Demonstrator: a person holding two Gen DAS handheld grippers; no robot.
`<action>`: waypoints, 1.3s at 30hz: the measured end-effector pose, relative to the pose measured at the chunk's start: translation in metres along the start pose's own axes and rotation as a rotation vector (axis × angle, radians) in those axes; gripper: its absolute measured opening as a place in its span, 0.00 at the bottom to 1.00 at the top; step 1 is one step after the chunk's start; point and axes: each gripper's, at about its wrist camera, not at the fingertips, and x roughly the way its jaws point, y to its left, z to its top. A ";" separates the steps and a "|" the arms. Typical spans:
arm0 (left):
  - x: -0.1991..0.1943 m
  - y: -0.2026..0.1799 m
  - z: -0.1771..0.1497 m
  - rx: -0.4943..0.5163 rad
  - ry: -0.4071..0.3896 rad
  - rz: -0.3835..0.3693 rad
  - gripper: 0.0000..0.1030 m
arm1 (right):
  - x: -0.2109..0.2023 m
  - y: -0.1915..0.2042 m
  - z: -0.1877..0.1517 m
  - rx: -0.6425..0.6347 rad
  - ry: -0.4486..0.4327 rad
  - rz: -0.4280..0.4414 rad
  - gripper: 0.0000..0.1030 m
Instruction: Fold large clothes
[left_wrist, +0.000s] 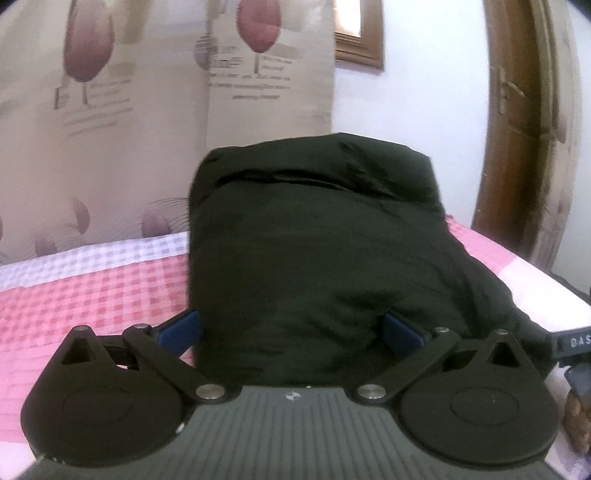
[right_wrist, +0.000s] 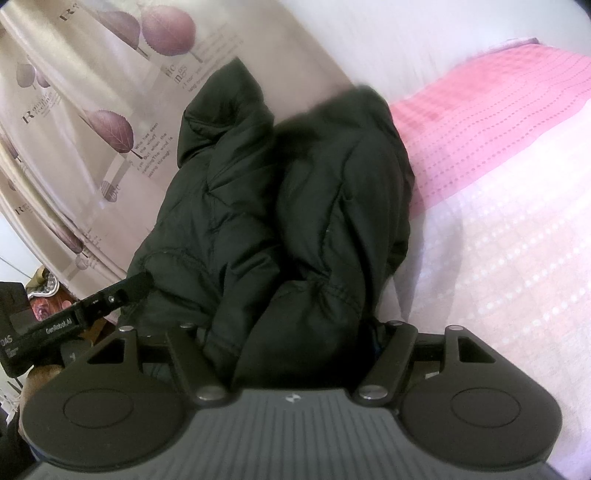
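A bulky black padded jacket (left_wrist: 314, 240) is bunched into a thick bundle, lifted above the pink checked bed (left_wrist: 92, 295). My left gripper (left_wrist: 291, 326) holds its lower end, the blue pads (left_wrist: 183, 328) pressing in on both sides. In the right wrist view the jacket (right_wrist: 295, 203) hangs in two puffy folds. My right gripper (right_wrist: 291, 332) is shut on it, and cloth fills the gap and hides the fingertips. The left gripper's body (right_wrist: 92, 306) shows at the left there, its finger against the jacket's edge.
A beige curtain with purple leaf prints (left_wrist: 110, 129) hangs close behind the bed. A wooden door frame (left_wrist: 524, 147) stands at the right. The pink and white bedspread (right_wrist: 498, 203) stretches away to the right of the jacket.
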 end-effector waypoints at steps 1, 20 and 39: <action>-0.001 0.004 0.001 -0.006 -0.003 0.008 1.00 | 0.000 0.000 0.000 0.000 0.000 -0.001 0.66; 0.099 0.119 -0.028 -0.557 0.211 -0.574 1.00 | 0.014 -0.006 0.026 0.018 0.113 0.051 0.85; 0.004 0.128 -0.028 -0.482 0.007 -0.437 0.74 | 0.012 0.062 0.000 -0.110 -0.010 0.032 0.43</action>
